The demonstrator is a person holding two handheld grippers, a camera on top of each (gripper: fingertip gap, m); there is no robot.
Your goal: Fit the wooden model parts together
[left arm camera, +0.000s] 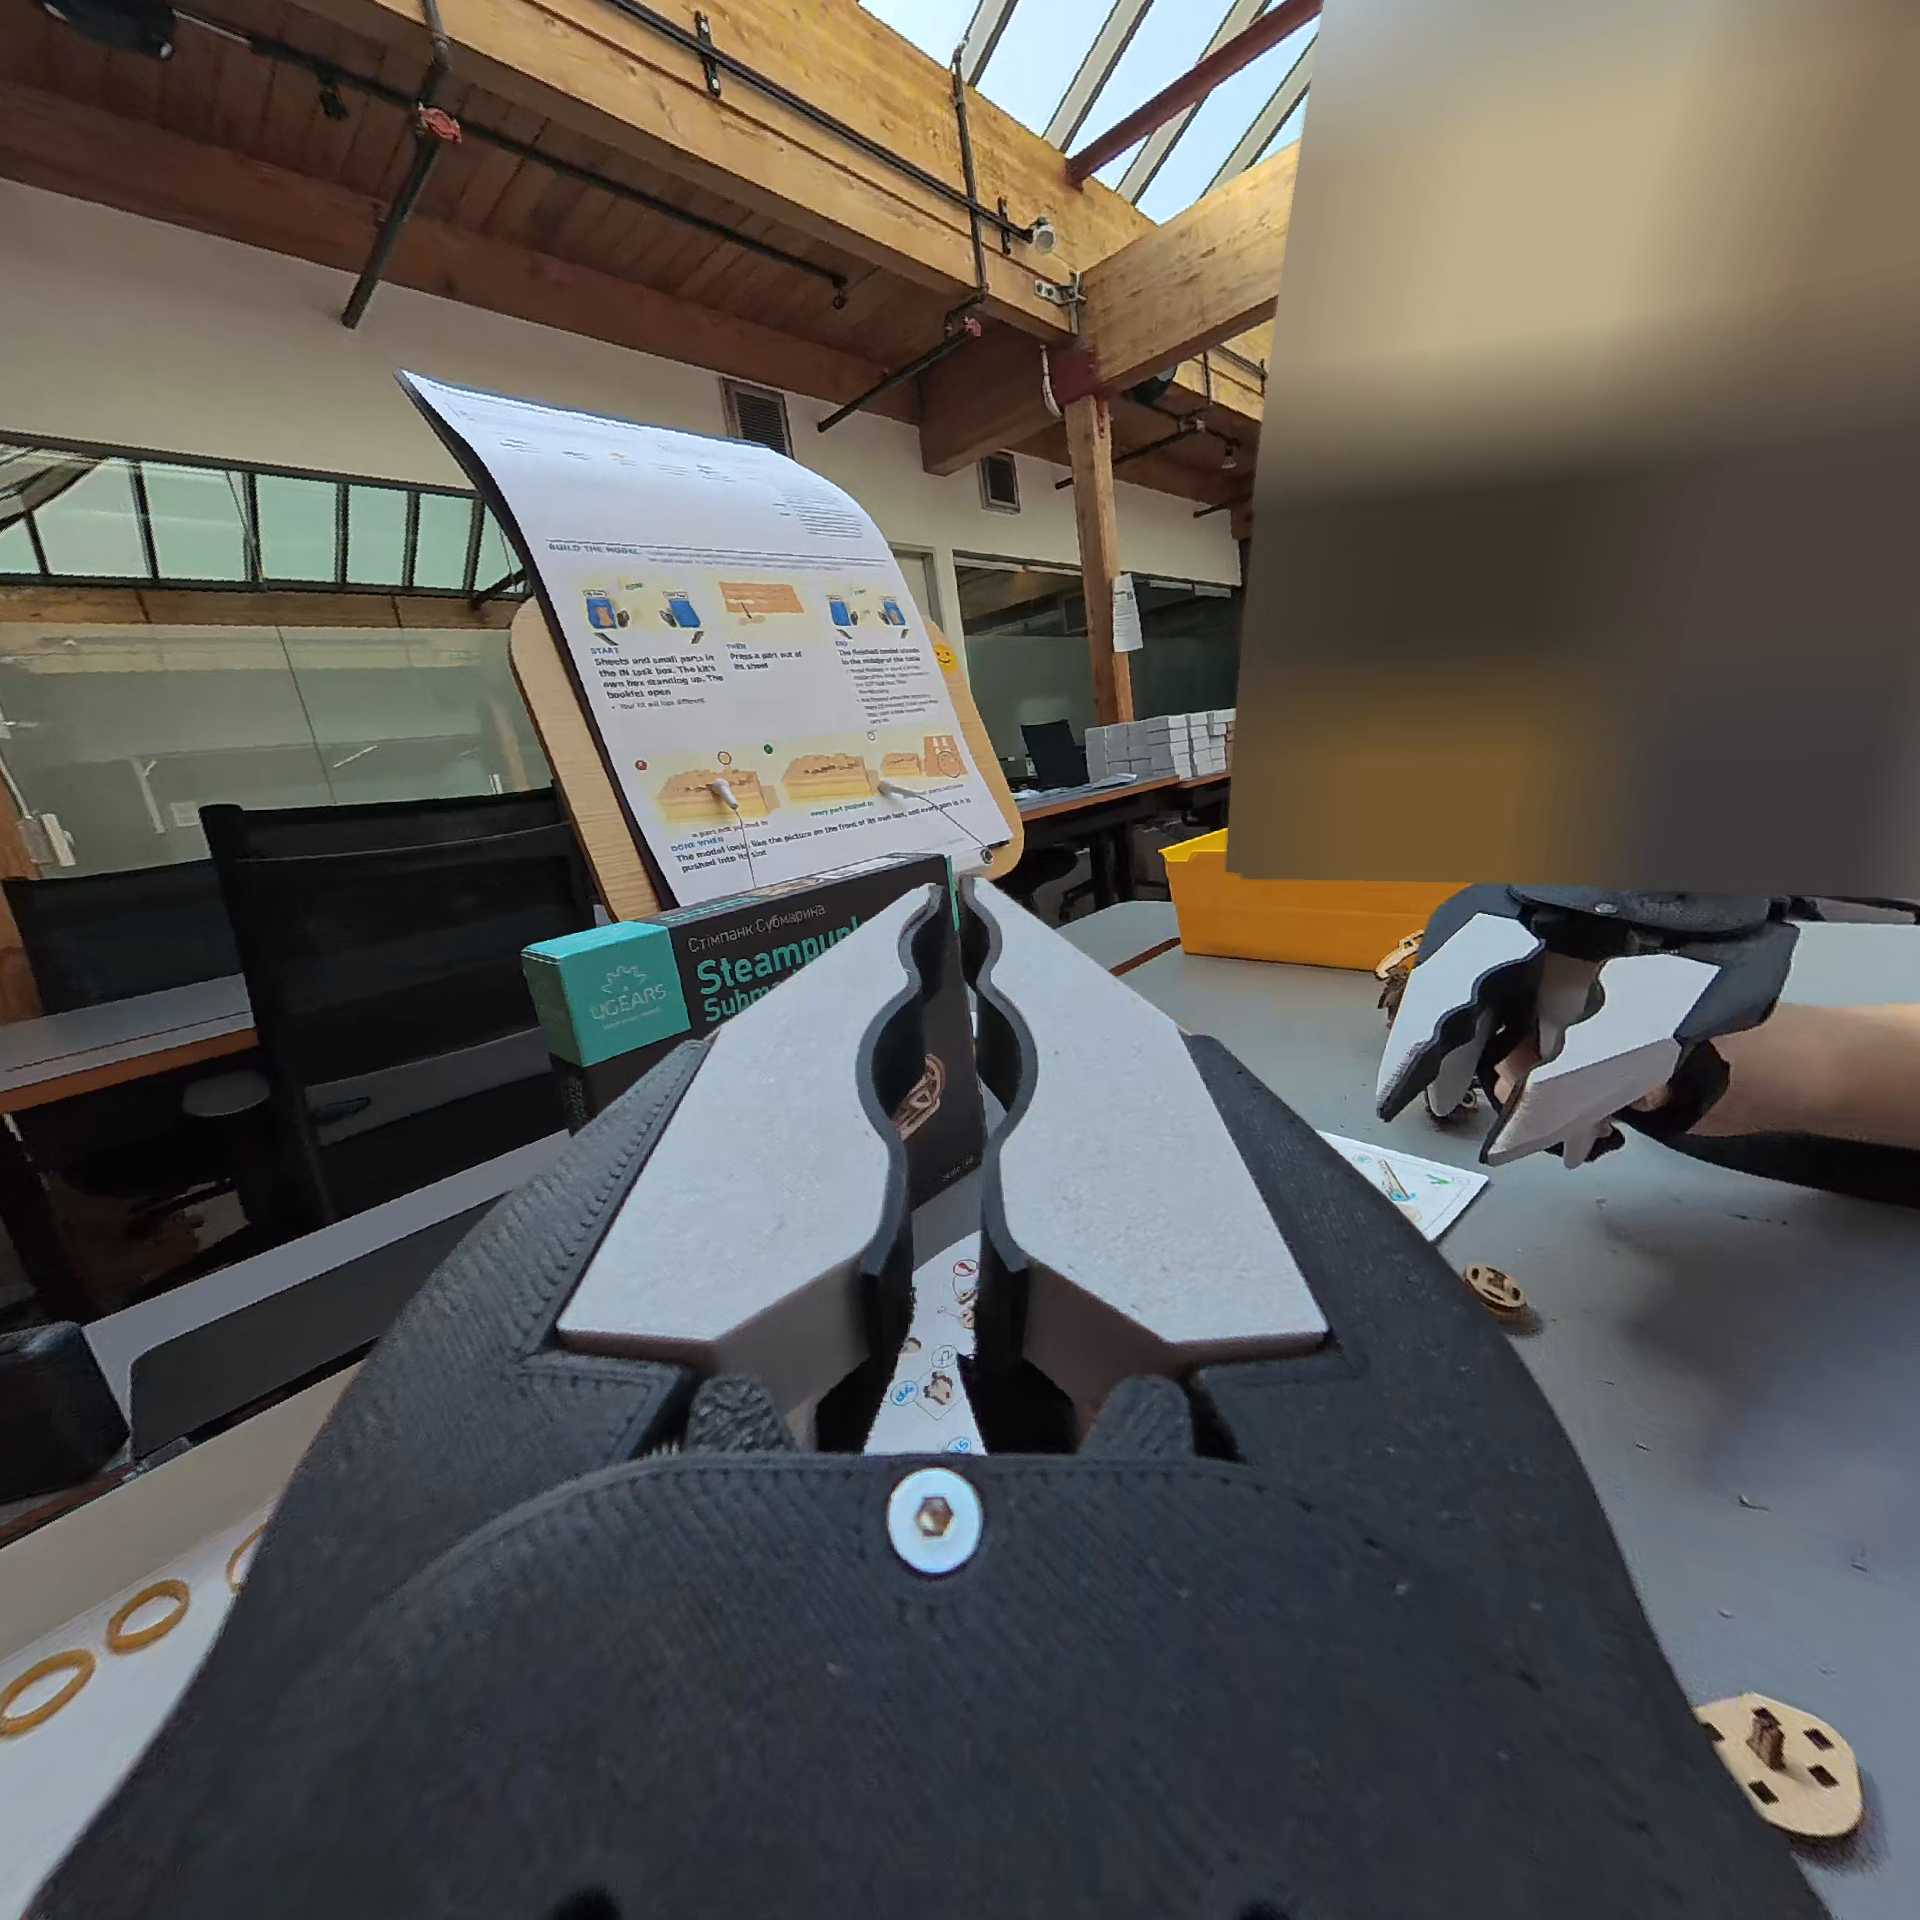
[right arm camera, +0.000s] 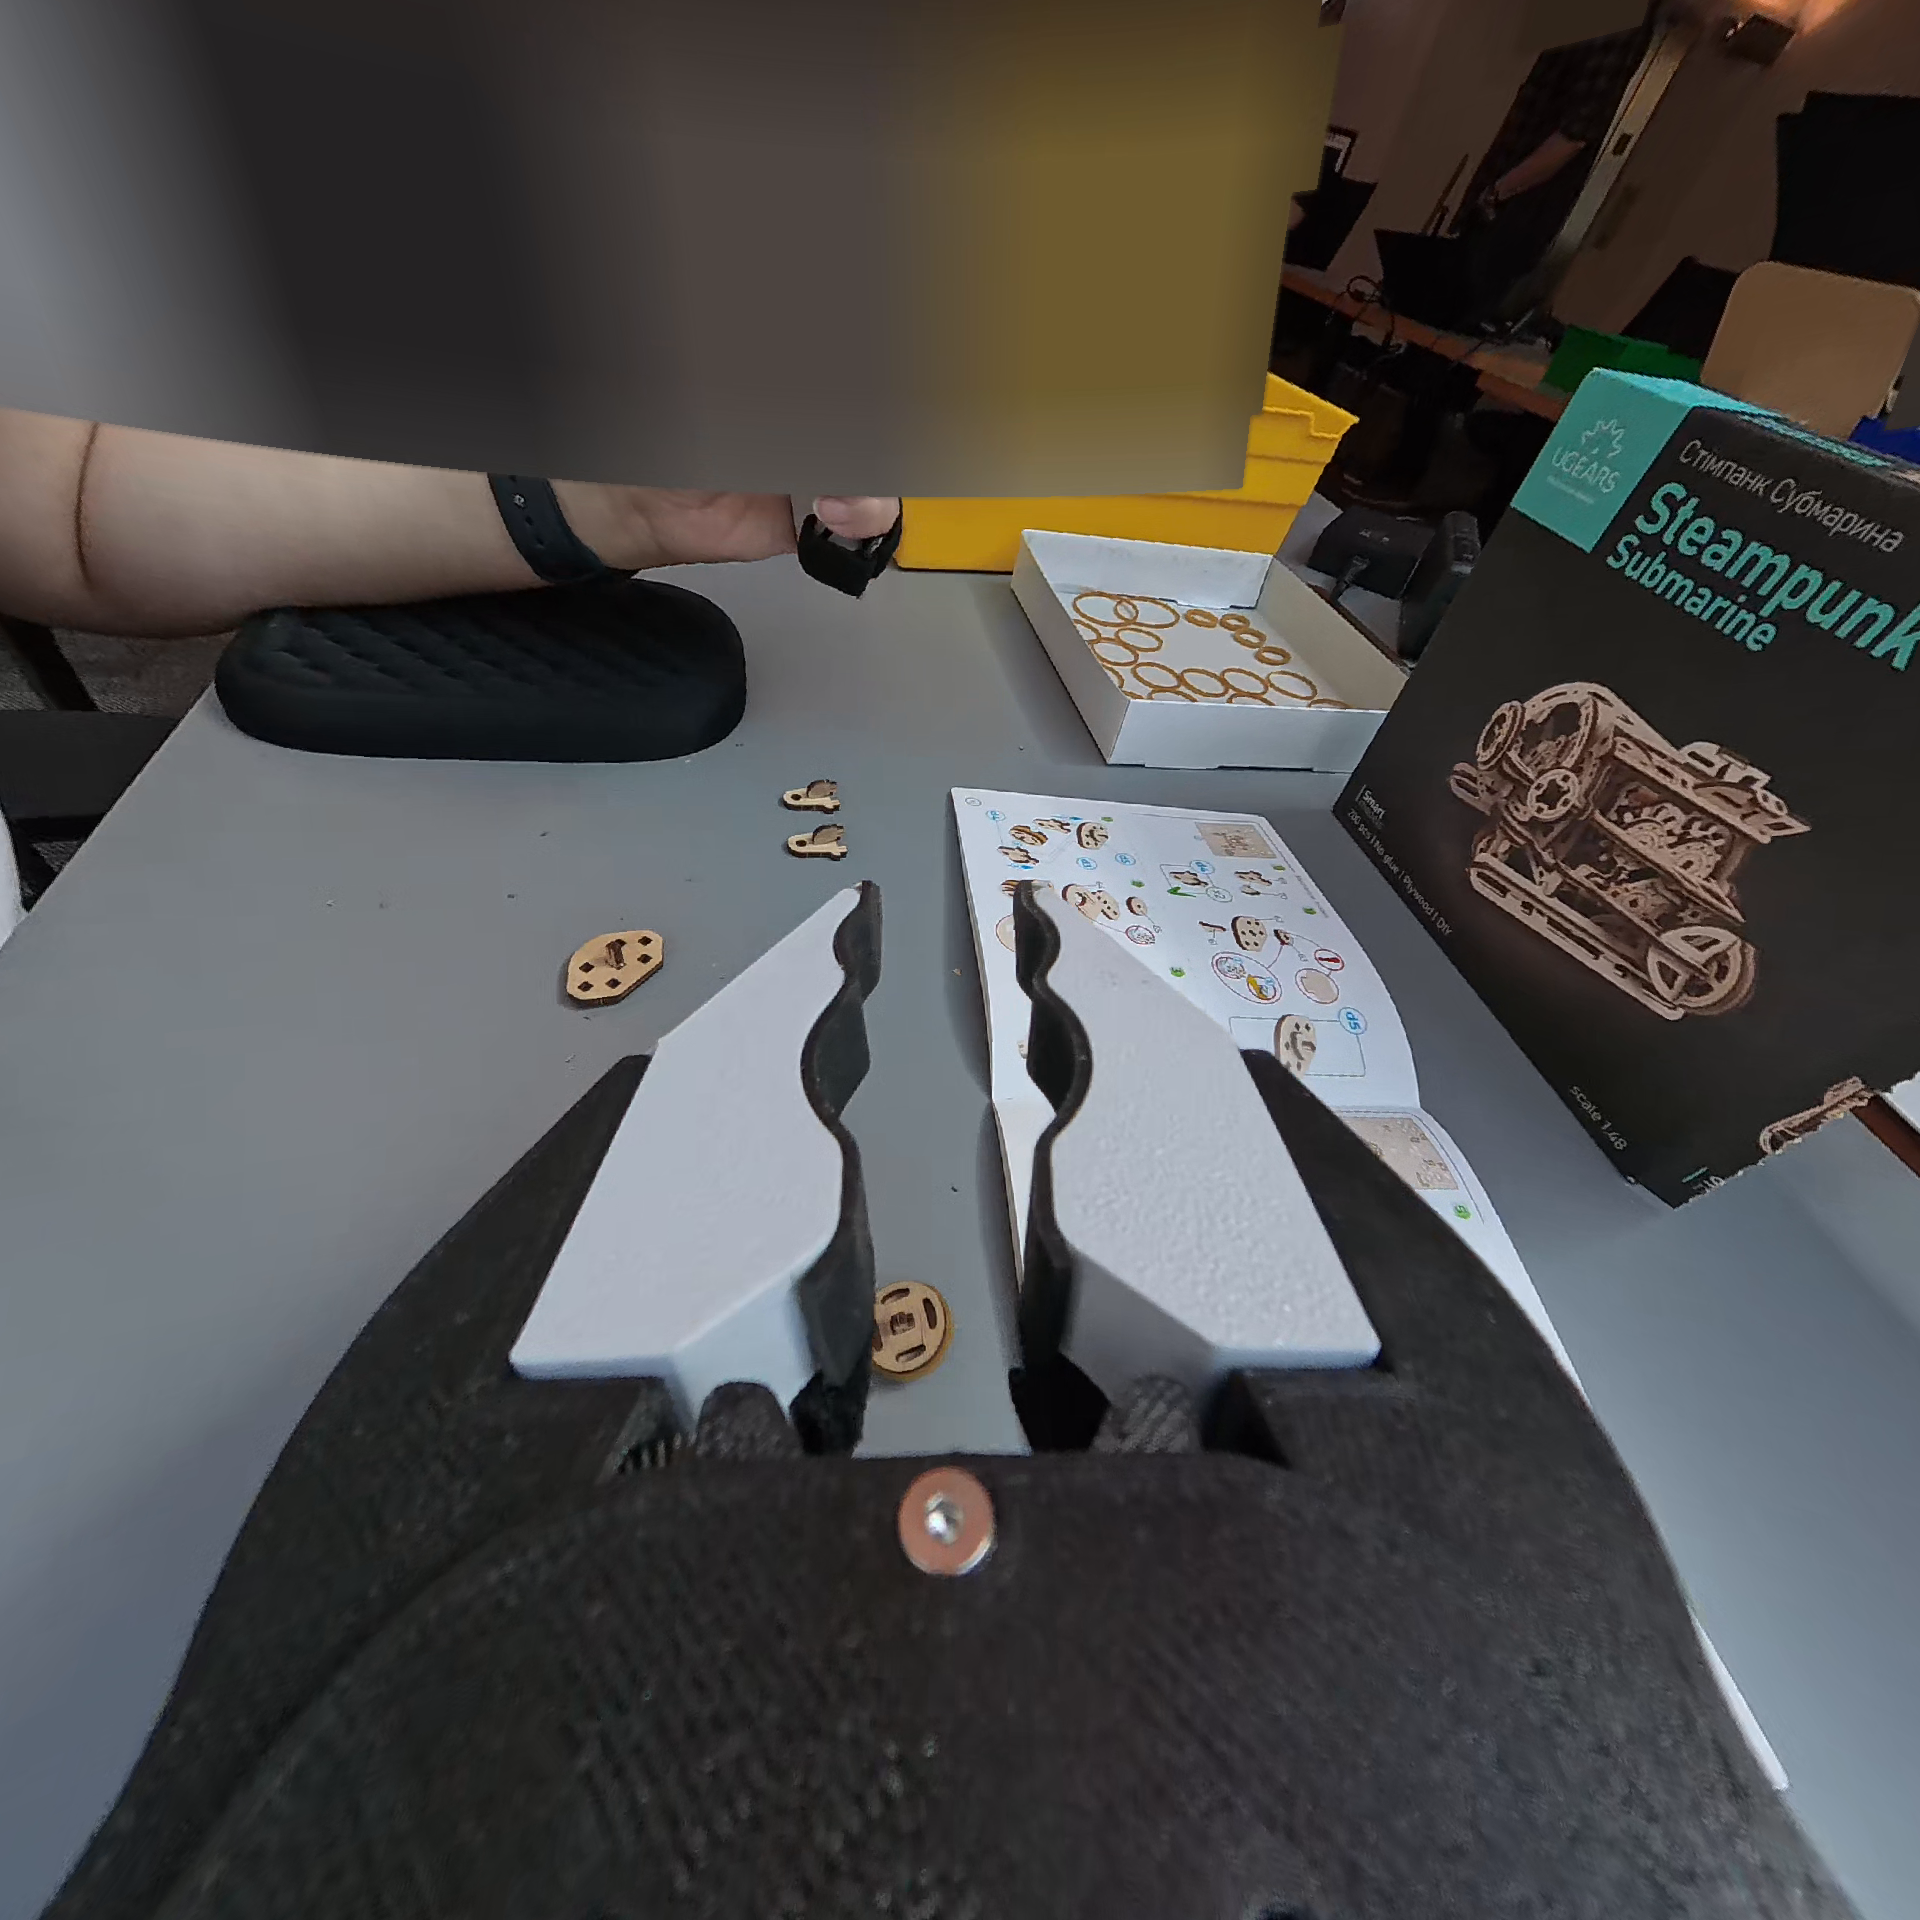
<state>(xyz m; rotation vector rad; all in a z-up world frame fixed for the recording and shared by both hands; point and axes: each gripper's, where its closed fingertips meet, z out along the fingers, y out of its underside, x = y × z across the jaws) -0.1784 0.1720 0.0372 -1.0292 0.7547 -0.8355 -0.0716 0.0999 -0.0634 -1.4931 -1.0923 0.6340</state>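
Note:
Loose wooden parts lie on the grey table (right arm camera: 364, 883). They are an octagonal plate (right arm camera: 613, 966), a round disc (right arm camera: 909, 1330) and two small pieces (right arm camera: 816, 821). My right gripper (right arm camera: 945, 894) is open and empty, low over the table. The round disc shows between its fingers near their base. My left gripper (left arm camera: 961, 896) is raised and tilted up, its fingertips together with nothing between them. The left wrist view also shows the round disc (left arm camera: 1493, 1288), the octagonal plate (left arm camera: 1787, 1777) and my open right gripper (left arm camera: 1455, 1101).
The kit's dark box (right arm camera: 1662, 779) stands at the right, with an open booklet (right arm camera: 1195, 935) flat beside it. Behind are a white tray (right arm camera: 1143, 732) of rubber bands and a yellow bin (right arm camera: 1143, 520). A black pad (right arm camera: 478, 675) lies at far left. An instruction sheet (left arm camera: 748, 644) stands behind the box. Across from one pair of fingers to the other is roughly 15 cm. The octagonal plate (right arm camera: 613, 966) sits 12 cm or so from the ends of my right fingers. The left camera catches it too, in the left wrist view (left arm camera: 1749, 1727).

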